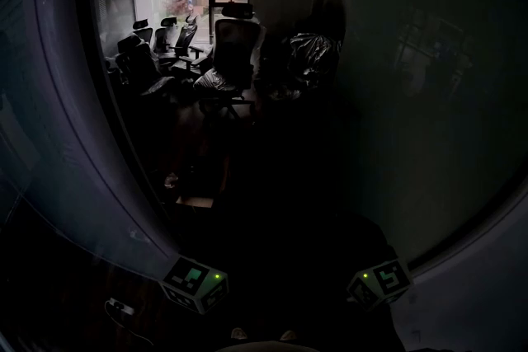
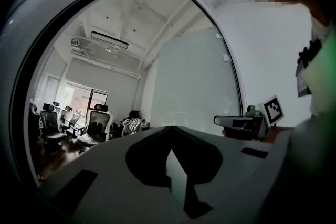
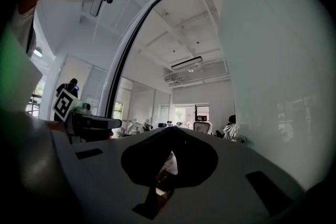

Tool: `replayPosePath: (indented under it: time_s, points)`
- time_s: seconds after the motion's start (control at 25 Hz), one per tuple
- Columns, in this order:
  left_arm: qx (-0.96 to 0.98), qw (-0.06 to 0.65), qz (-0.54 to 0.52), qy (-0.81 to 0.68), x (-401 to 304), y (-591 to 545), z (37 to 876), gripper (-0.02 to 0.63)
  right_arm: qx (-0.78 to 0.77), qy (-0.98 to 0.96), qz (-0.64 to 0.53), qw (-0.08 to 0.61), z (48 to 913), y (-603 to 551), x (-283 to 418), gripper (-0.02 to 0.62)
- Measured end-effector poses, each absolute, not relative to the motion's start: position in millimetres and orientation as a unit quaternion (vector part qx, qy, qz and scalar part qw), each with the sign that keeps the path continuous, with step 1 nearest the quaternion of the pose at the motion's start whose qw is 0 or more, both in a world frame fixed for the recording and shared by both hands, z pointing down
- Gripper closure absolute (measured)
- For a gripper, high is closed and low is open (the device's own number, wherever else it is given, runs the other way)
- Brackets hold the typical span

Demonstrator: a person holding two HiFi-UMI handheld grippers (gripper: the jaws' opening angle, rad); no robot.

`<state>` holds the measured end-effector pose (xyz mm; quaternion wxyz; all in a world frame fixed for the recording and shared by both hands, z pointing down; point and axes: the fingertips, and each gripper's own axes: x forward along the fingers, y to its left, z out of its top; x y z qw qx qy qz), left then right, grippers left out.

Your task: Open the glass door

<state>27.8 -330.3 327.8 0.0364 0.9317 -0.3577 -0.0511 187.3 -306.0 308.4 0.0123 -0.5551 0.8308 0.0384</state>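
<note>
Left tongs: near, level, closed on nothing. Beyond them the doorway shows office chairs far inside. Right tongs: also closed and empty. The frosted glass door at far right appears already swung aside, so no grip seems needed.

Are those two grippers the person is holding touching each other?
Apart. The head view shows the left gripper and the right gripper at opposite sides, with a wide dark gap between them.
</note>
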Motion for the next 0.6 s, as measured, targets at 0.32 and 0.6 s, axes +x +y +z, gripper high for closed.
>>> replayPosePath:
  time_s: [0.32, 0.6]
  points:
    - [0.934, 0.024, -0.040, -0.355, 50.5, -324.1, 323.7, 0.607, -0.552, 0.833, 0.038, 0.015, 305.6, -302.2, 202.5, 0.595]
    - [0.934, 0.021, -0.040, -0.354, 59.8, -322.2, 316.4, 0.607, -0.551, 0.834, 0.037, 0.014, 301.8, -299.8, 210.0, 0.595]
